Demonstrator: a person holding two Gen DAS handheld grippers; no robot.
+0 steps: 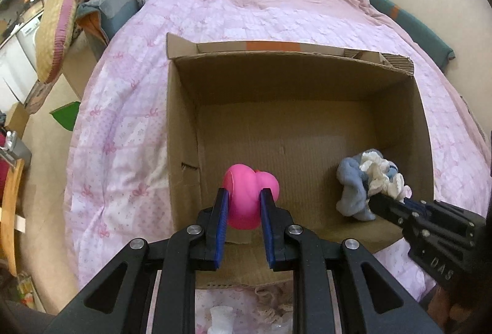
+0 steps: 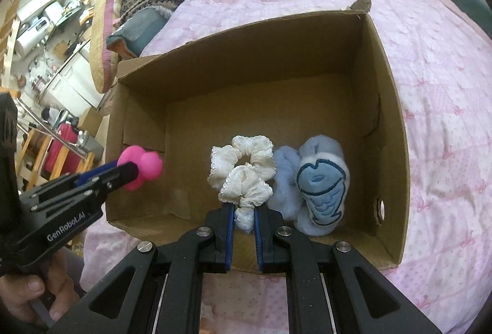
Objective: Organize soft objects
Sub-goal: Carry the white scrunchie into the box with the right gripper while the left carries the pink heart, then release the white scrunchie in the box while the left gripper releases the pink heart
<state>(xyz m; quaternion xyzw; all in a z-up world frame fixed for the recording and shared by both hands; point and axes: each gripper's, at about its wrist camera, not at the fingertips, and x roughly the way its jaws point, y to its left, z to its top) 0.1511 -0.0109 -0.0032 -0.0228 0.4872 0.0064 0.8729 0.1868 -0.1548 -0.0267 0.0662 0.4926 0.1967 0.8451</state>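
Left hand-held gripper (image 1: 244,200) first: its 2 blue-padded fingers (image 1: 222,211) are clamped on a bright pink soft toy (image 1: 250,195), a rounded, lumpy thing that bulges out past the pads on both sides. It hangs over the near-left part of an open cardboard box (image 1: 181,125), just inside the near wall and close to the left wall. From the right wrist camera the same toy (image 2: 141,166) shows at the far left of the box, pinched at the tip of the black gripper body, with a person's hand (image 2: 27,294) wrapped around the handle below.

Moving right, the box floor is bare brown cardboard through the middle. The box sits on a bed covered with a pink quilt (image 1: 123,134) printed with small bows.

Further right, the right hand-held gripper (image 2: 244,218) is closed on a white frilly scrunchie (image 2: 243,171), gripping a bunched bit of its fabric between the pads while the rest of the loop stands up above them. Just beside it, touching on the right, is a pale blue plush item (image 2: 319,189) with a darker blue embroidered shape outlined on its white face; whether the gripper also holds it I cannot tell. Both hang or rest low in the near-right part of the box (image 2: 390,125), close to its right wall, which has a small round hole (image 2: 380,206) near the front corner. In the left wrist view the bundle of blue (image 1: 350,189) and white (image 1: 384,177) sits at the gripper tip on the right.
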